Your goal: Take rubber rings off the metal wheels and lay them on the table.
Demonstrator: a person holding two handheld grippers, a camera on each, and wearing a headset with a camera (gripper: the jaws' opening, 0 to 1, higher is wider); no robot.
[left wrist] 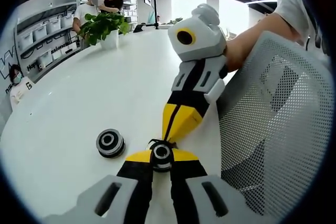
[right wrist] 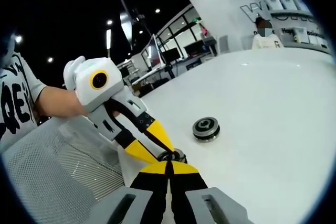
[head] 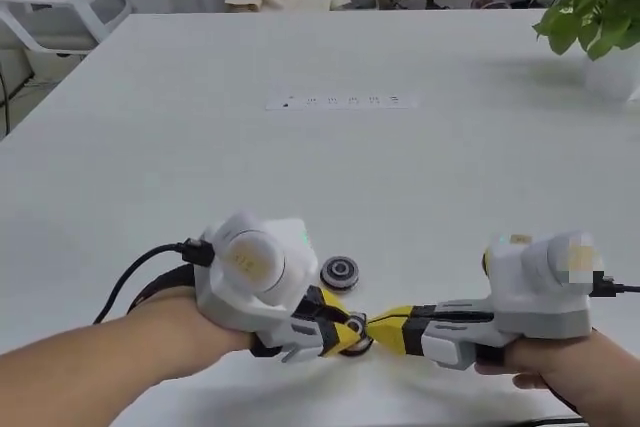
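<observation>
Left gripper view: fingers point(left wrist: 137, 157) clamp metal wheel point(left wrist: 161, 152).

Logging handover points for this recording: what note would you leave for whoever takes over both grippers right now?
Left gripper: shut on one metal wheel, low over the table.
Right gripper: shut at that wheel's rim, seemingly pinching its rubber ring.
Second wheel: lies on the table just beyond the grippers, black ring on.
Done: no ring off yet.
Left: pull this ring free, lay it down, then do the second wheel.
</observation>
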